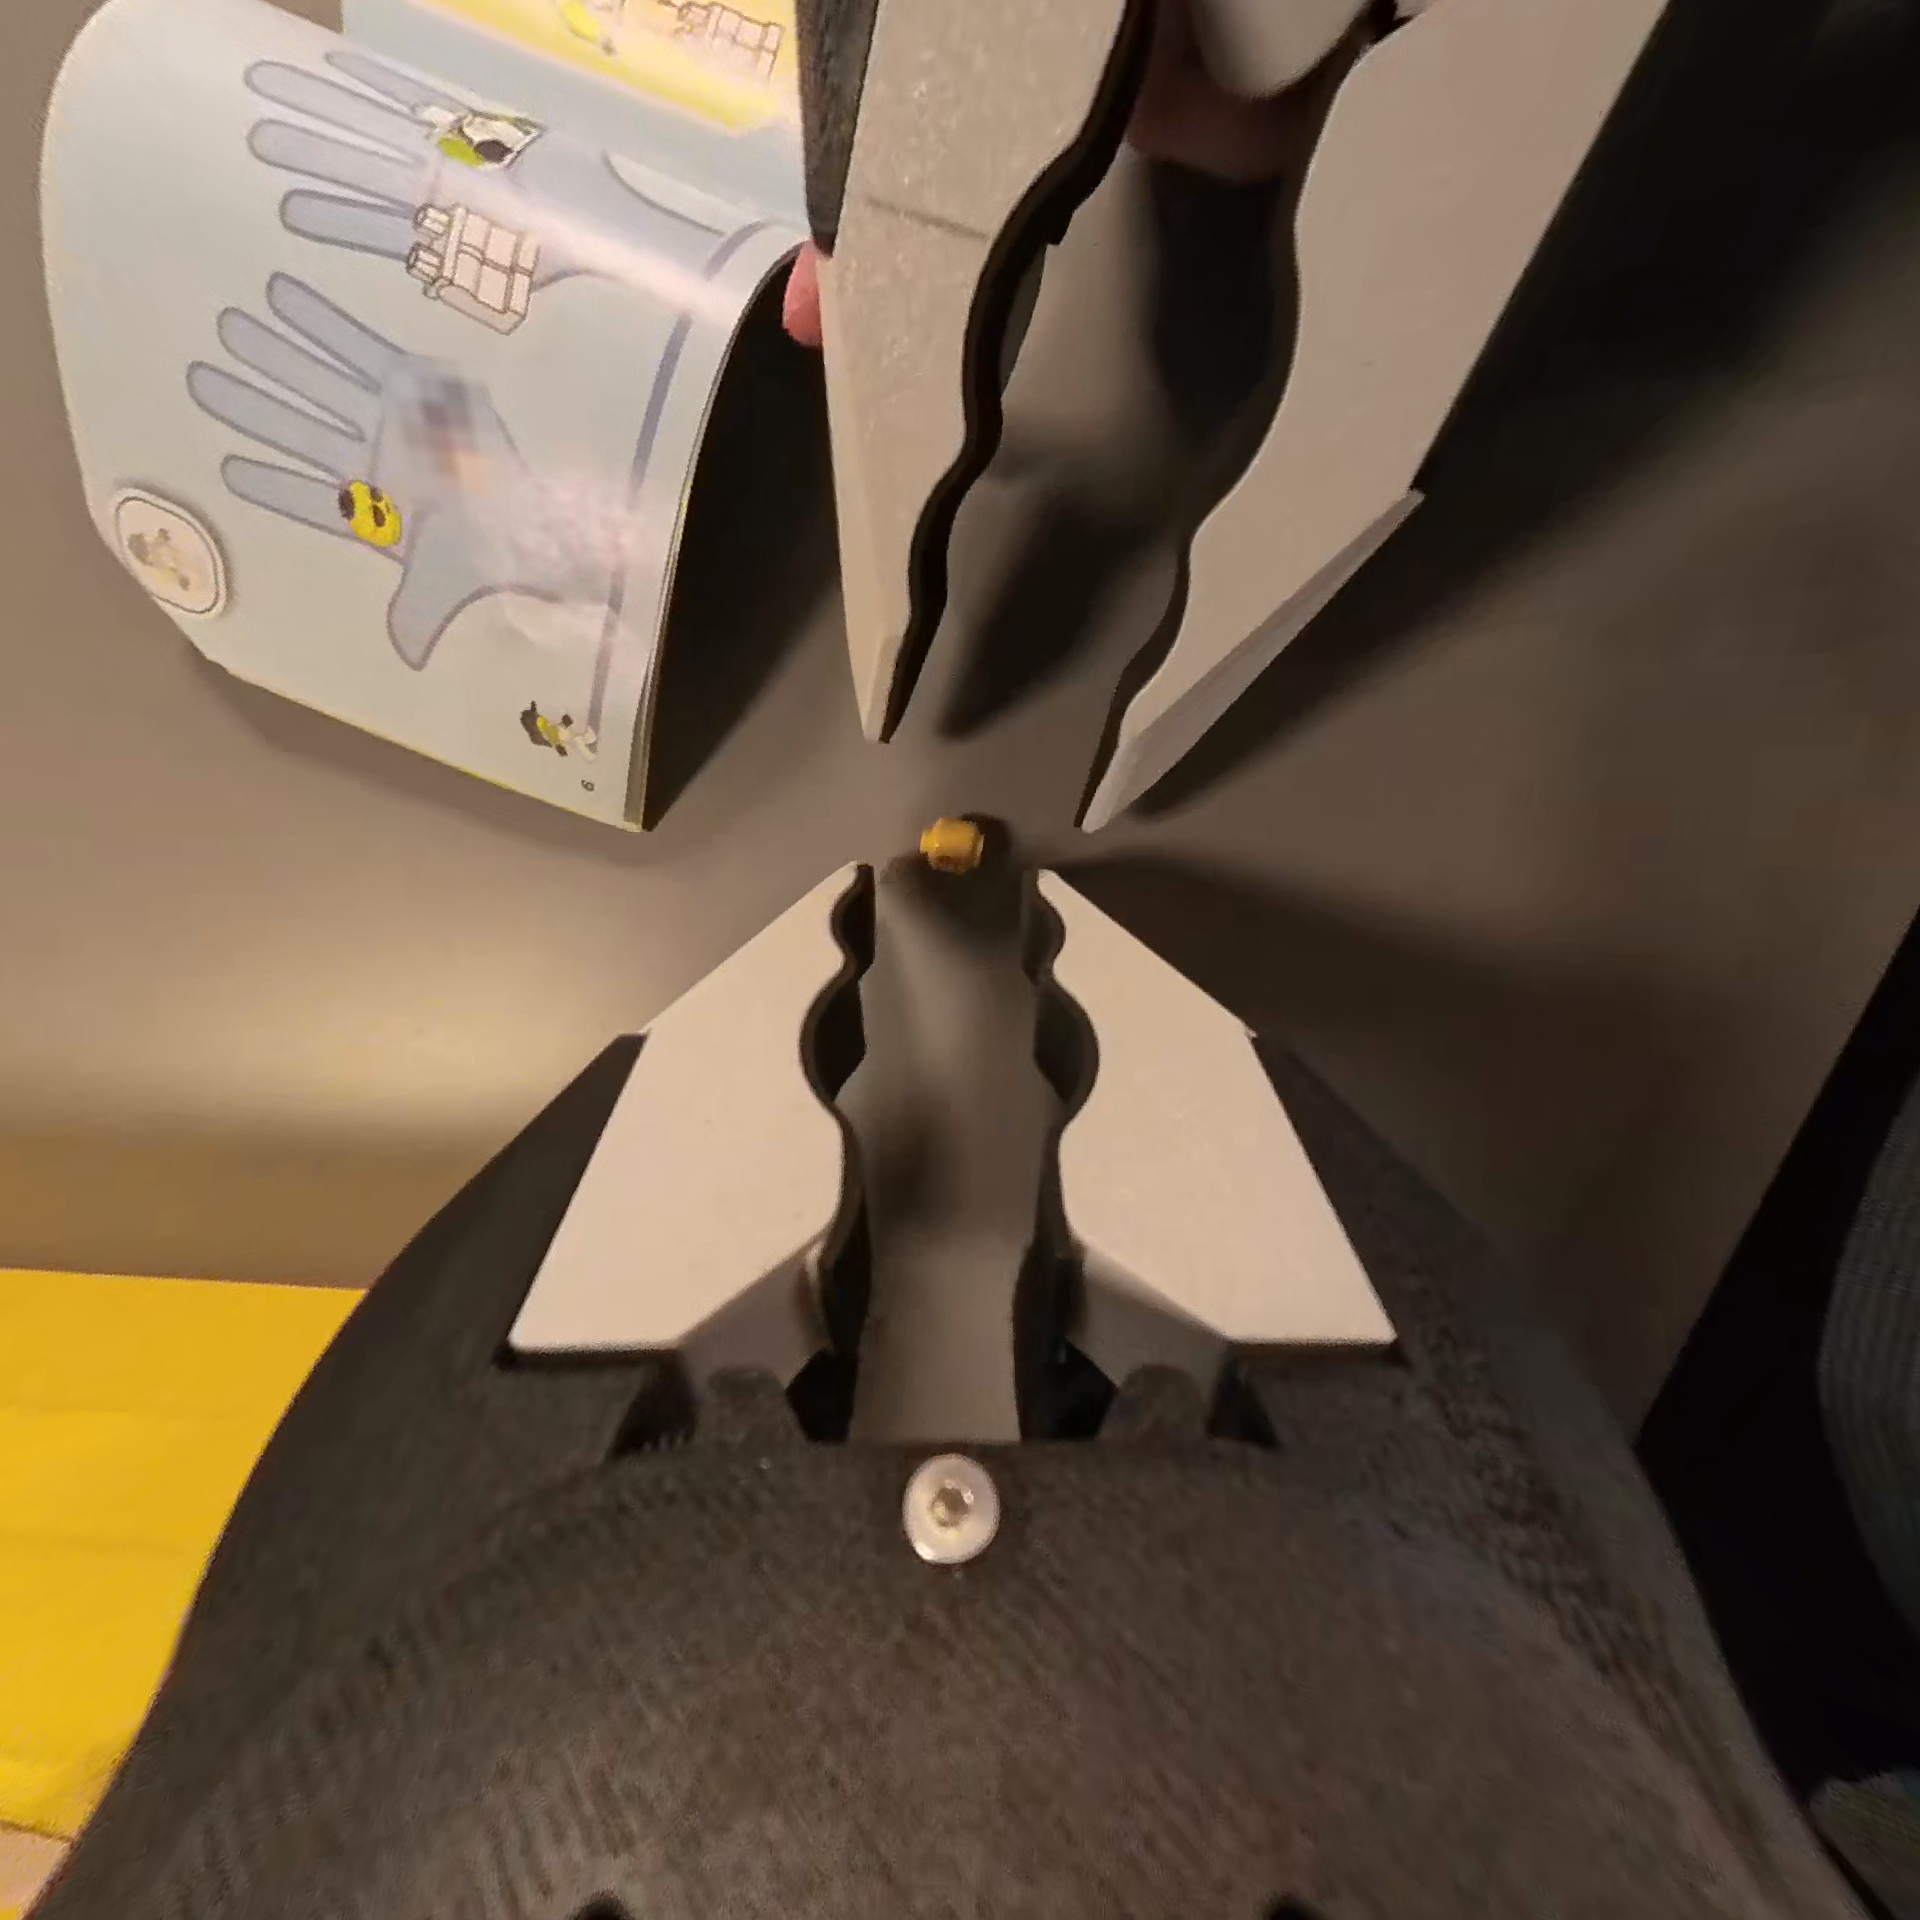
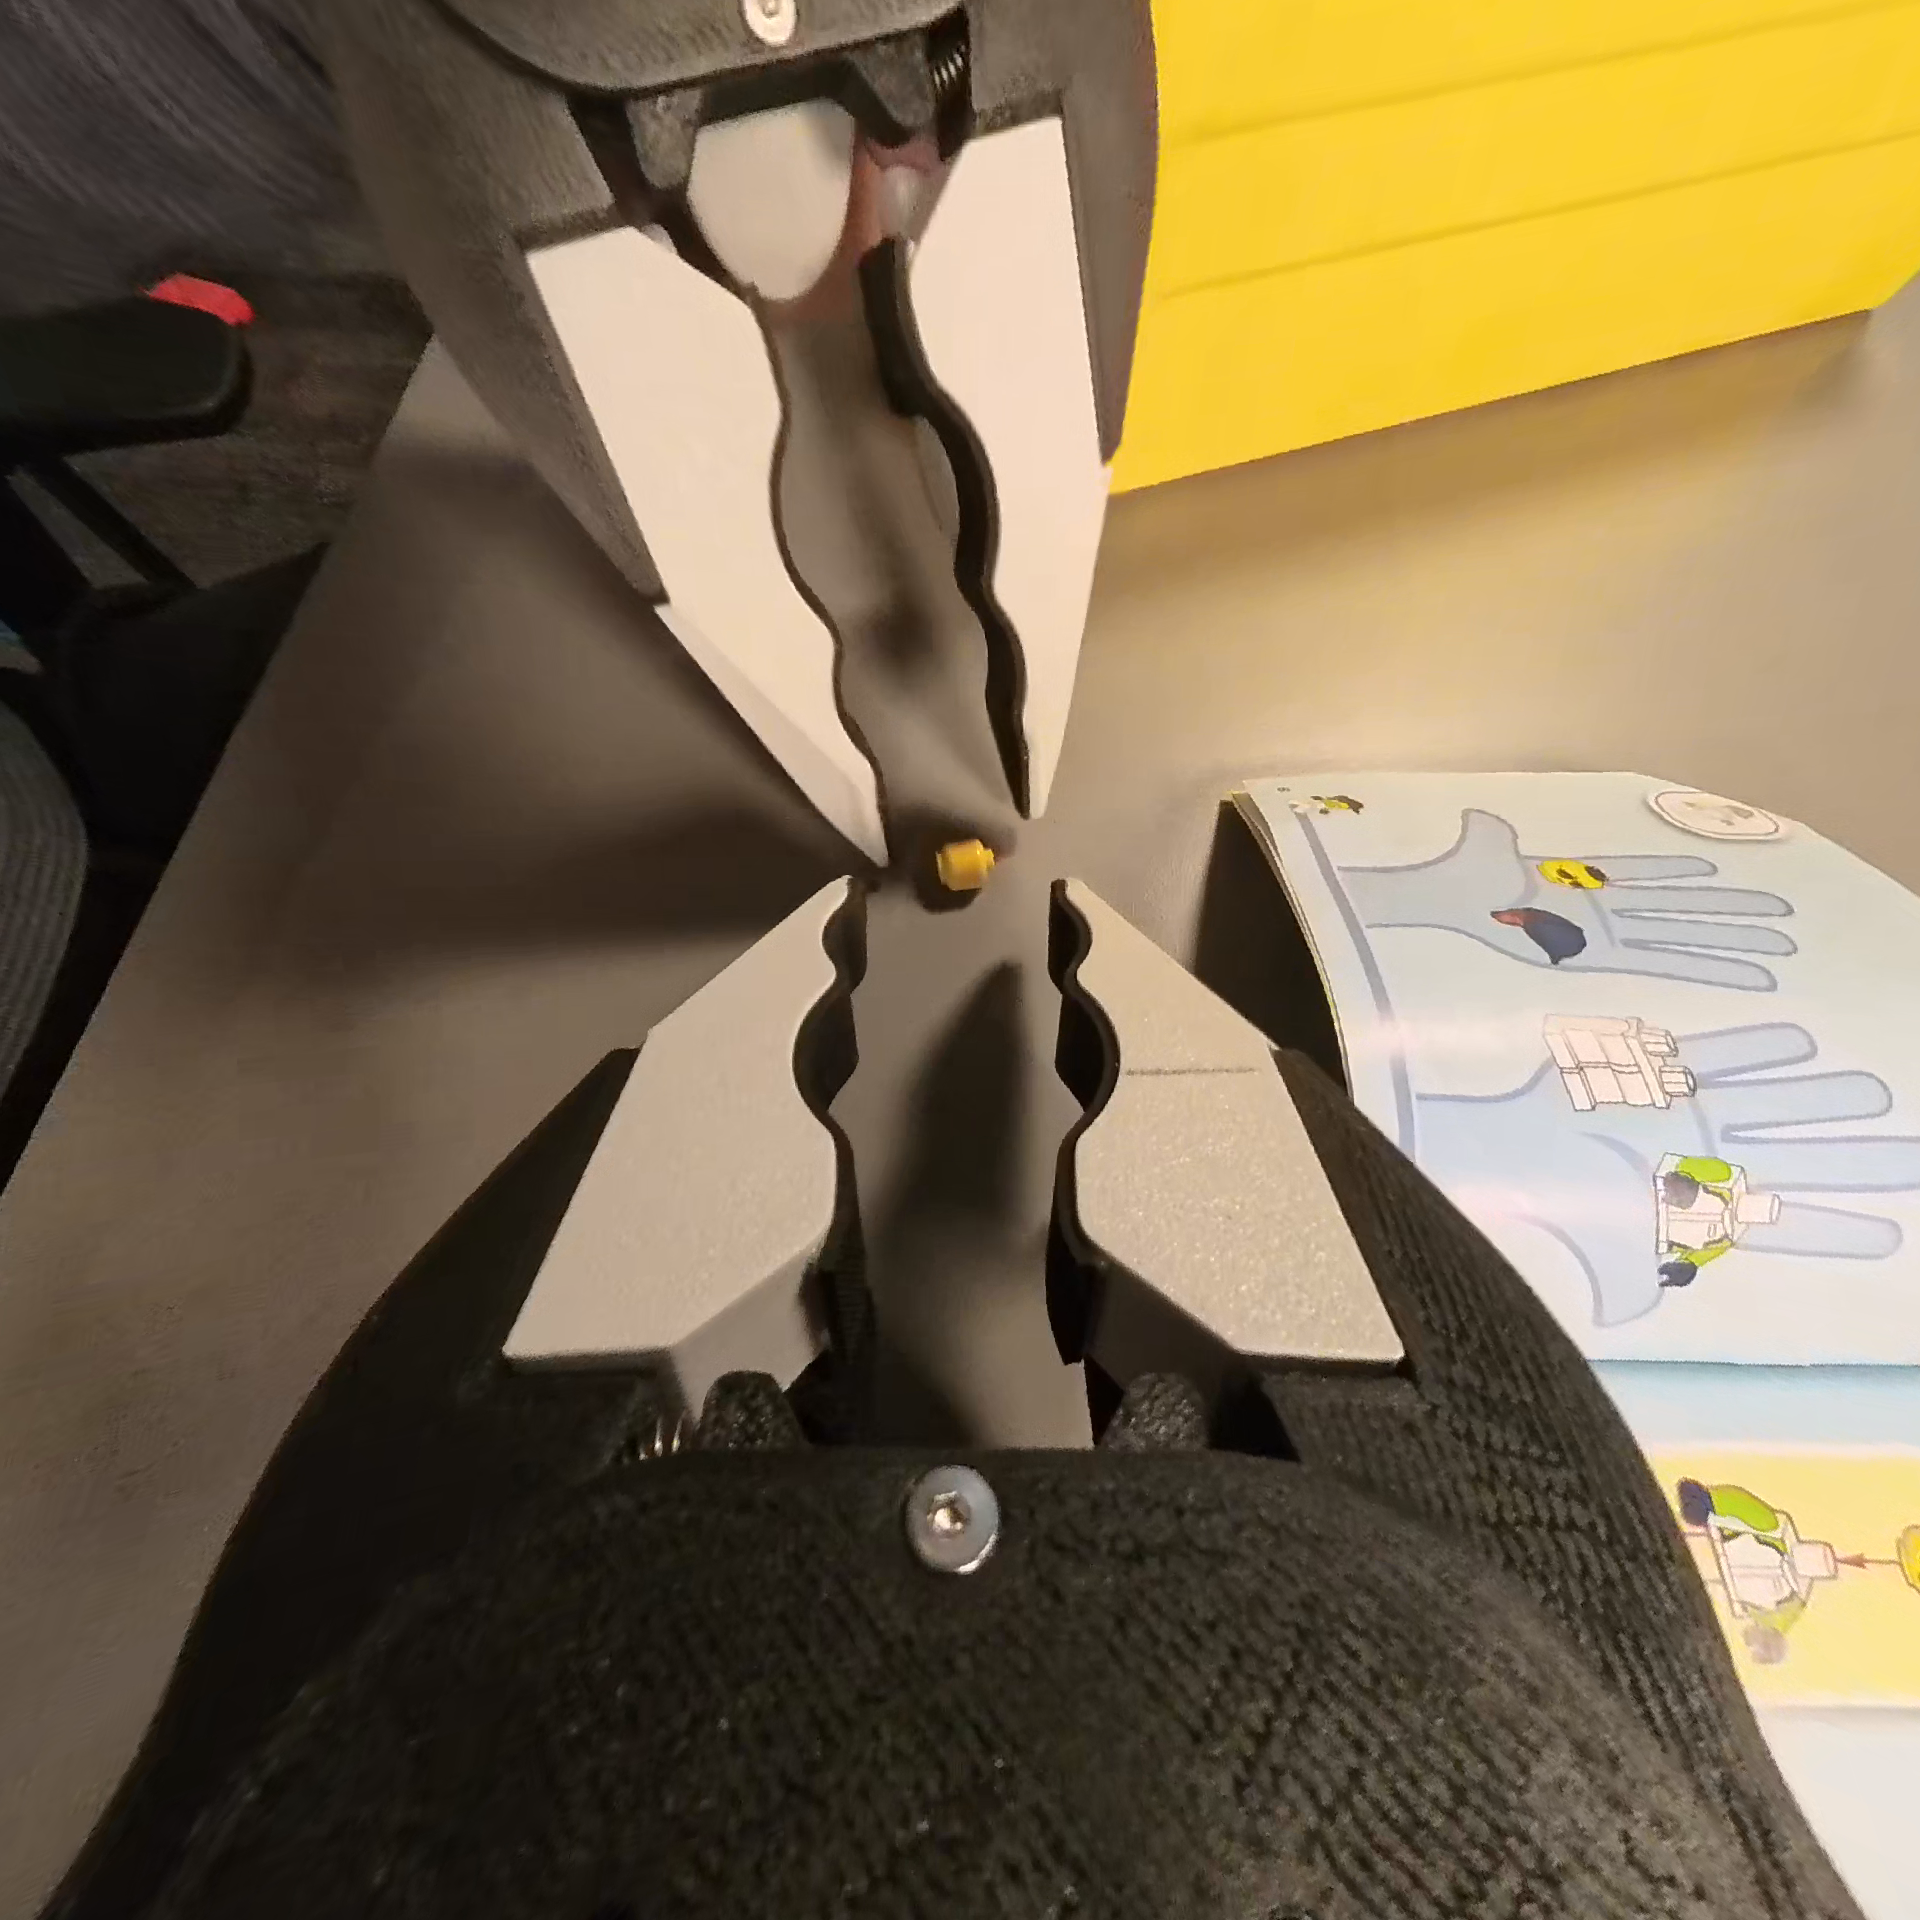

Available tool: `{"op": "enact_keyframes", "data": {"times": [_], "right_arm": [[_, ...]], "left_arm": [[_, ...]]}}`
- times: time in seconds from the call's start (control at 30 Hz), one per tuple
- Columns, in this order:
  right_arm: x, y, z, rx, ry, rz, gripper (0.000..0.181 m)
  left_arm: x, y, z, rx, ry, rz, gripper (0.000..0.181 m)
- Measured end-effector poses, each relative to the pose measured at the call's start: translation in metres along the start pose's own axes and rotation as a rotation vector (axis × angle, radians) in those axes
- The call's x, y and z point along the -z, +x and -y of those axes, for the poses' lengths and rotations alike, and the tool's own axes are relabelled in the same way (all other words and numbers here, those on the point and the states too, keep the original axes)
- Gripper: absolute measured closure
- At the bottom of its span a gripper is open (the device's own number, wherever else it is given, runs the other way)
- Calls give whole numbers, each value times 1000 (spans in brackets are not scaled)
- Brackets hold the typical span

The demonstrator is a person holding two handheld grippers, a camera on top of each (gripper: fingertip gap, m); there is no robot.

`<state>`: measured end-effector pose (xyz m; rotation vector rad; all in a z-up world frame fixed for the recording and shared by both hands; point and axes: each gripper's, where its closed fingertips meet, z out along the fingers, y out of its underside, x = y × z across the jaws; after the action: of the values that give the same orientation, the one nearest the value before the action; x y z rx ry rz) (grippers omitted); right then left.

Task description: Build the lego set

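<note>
Lego head piece [image 1: 954, 837], small, yellow, light and likely to roll, lies on the grey tabletop [image 1: 312, 987] between your open left claw [image 1: 954, 871] and open right claw [image 2: 956, 888]; pinch its round sides squarely.

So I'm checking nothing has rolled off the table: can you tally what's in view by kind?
Yellow lego piece: 1
Instruction booklet: 1
Yellow box: 1
Grippers: 2, left and right, both open and empty
Total: 5
</note>
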<state>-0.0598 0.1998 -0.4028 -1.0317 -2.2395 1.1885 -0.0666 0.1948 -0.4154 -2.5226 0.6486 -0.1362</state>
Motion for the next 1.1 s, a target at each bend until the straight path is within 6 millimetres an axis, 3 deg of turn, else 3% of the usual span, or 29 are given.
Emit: {"op": "enact_keyframes", "data": {"times": [0.5,0.6,0.7,0.8,0.9,0.97,1.1], "right_arm": [[-2,1,-10,-2,-59,-2,152],[7,4,1,41,33,-19,152],[19,18,19,122,157,-134,152],[30,33,39,232,295,-311,153],[35,36,47,344,359,-432,162],[39,40,50,359,382,-485,162],[57,49,59,359,494,-589,162]], "left_arm": [[2,8,-8,16,5,-11,155],[20,20,5,42,117,-70,155],[62,20,25,89,303,-116,154],[115,-20,33,184,455,-6,155],[155,-101,18,410,520,221,161],[153,-143,-4,495,429,257,161],[112,-207,-42,558,190,266,163]]}}
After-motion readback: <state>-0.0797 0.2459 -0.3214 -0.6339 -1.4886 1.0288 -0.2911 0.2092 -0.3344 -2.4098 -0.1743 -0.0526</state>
